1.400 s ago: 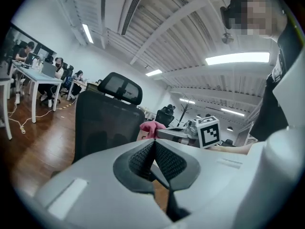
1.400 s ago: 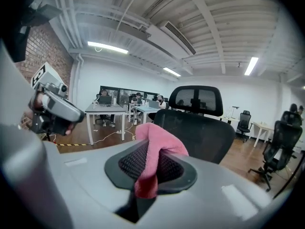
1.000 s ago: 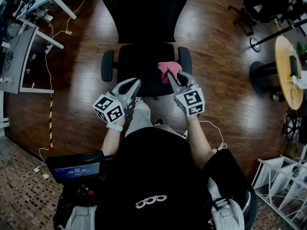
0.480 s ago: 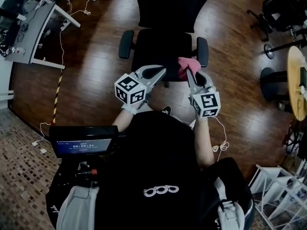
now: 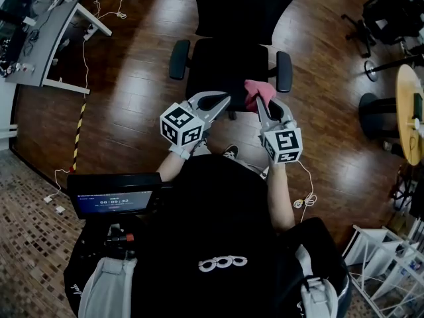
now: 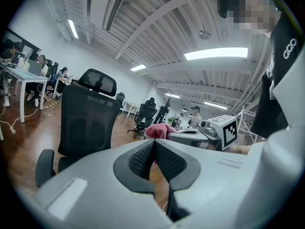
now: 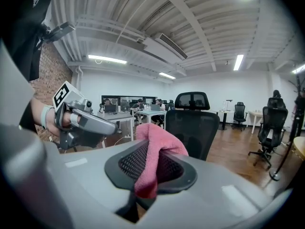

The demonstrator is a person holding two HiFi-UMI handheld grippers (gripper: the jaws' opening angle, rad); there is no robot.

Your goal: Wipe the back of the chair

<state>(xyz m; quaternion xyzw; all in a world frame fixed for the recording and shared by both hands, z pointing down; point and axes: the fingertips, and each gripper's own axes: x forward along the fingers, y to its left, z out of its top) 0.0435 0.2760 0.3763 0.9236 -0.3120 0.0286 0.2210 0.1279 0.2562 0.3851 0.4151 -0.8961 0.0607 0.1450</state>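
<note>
chair back: the black mesh backrest stands upright beyond the seat, straight ahead of both tongs and well apart from them, with the whole seat between. in the right gripper view it rises just past the cloth, its headrest on top; in the left gripper view the backrest sits ahead and to the left of the jaws.

the pink cloth is pinched in the right tongs, whose jaws are clenched on its middle so that a fold sticks up past the tips and a tail hangs below. the cloth hovers over the near right corner of the seat and touches neither seat nor back. the left tongs hang just to the left of the right pair, jaws pressed together with nothing between them; the pink seen past them is the cloth in the other pair.

how far along: the mesh shows no streak, damp patch or dust that would tell wiped from unwiped. cloth in grip and clear of the backrest fits either a reach toward the back or a pull away from it after the wipe. what is sure is that no wiping contact is there now.

the armrests flank the seat ahead of the tongs, over a dark wooden floor.
</note>
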